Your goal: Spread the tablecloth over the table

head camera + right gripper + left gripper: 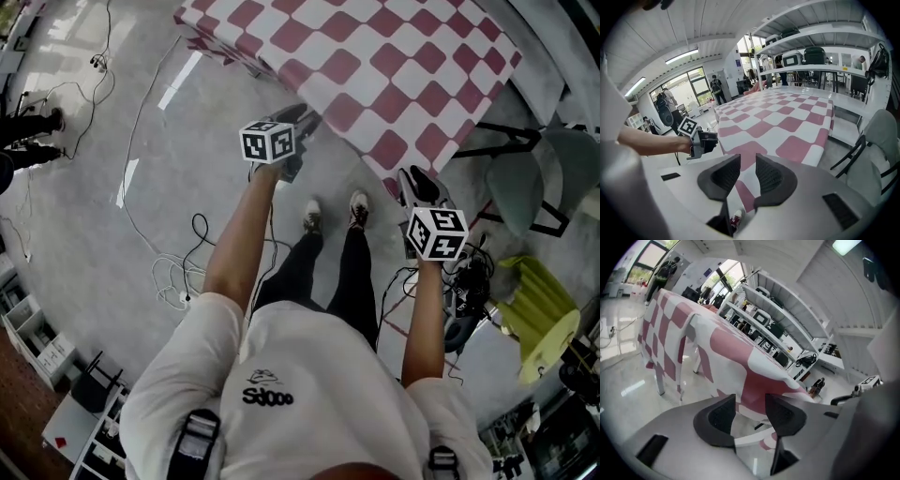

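Between the left gripper [750, 401] fingers: nothing. Jaws stood wide apart and empty. Just past their tips hung the near drape of the tablecloth [723, 350], untouched.

Between the right gripper [747, 165] fingers: a narrower gap, part open, pads pressing on nothing. The cloth's hanging corner showed through that gap, just beyond the tips.

Farther out from both pairs of fingers, the red-and-white check lay flat over most of the table top. Beyond the left fingers it fell in uneven folds past a table leg [659, 380].

Judgement: the cloth was already on the table, so the spreading looked mostly done. The step in hand seemed to be squaring up the near edge, with the 2 grippers spaced along that side.

Next move, as I read it: bring each pair of fingers onto the hem, close, then draw both ends evenly so the overhang levels. An uneven pull would probably skew the checks or drag the far side short.
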A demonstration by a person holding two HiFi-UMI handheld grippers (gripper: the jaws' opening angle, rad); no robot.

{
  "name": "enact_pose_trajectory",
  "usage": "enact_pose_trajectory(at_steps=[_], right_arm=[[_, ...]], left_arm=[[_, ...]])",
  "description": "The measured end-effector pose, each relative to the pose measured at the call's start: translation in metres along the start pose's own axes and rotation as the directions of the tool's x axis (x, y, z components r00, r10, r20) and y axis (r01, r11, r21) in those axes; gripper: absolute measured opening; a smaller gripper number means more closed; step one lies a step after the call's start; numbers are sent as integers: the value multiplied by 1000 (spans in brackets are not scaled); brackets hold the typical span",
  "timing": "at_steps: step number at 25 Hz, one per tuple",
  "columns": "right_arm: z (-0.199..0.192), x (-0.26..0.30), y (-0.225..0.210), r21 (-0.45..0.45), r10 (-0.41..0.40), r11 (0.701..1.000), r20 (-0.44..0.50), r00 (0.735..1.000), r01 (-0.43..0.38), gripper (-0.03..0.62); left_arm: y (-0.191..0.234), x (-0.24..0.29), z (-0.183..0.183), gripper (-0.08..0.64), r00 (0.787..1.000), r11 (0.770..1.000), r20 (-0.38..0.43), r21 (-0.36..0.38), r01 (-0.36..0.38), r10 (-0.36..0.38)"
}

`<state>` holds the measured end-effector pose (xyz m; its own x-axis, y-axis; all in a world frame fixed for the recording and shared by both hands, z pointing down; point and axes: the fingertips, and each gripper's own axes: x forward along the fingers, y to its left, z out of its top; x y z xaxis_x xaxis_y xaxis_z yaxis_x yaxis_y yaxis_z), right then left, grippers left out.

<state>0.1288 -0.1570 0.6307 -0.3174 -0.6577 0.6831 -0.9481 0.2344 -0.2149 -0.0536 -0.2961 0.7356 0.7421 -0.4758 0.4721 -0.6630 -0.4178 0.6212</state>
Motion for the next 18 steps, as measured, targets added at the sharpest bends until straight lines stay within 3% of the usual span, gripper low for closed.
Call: enact_pose_trajectory(at_steps=[4, 5, 7, 9, 14, 18], right_arm=[[4, 7, -2, -7, 13, 1000, -12, 1000, -13, 121], [5, 9, -2, -11, 15, 1000, -14, 1000, -15, 121], [10, 11, -2, -20, 16, 1000, -13, 1000, -16, 121], [16, 12, 0, -28, 15, 999, -8, 1000, -15, 120], [19, 10, 1, -44, 12, 999, -11, 1000, -13, 120], [18, 9, 6, -51, 14, 999, -20, 1000, -15, 118]], left_arm=[[-1, 8, 0, 194, 998, 993, 28, -100, 55, -53], [-1, 9, 0, 171, 998, 991, 33, -115, 63, -59], [1, 9, 2, 55, 997, 989, 46, -135, 66, -61], [3, 8, 4, 41, 996, 987, 64, -143, 71, -62], [2, 1, 5, 27, 993, 987, 83, -125, 99, -89], [7, -15, -4, 26, 999, 999, 26, -44, 26, -25]])
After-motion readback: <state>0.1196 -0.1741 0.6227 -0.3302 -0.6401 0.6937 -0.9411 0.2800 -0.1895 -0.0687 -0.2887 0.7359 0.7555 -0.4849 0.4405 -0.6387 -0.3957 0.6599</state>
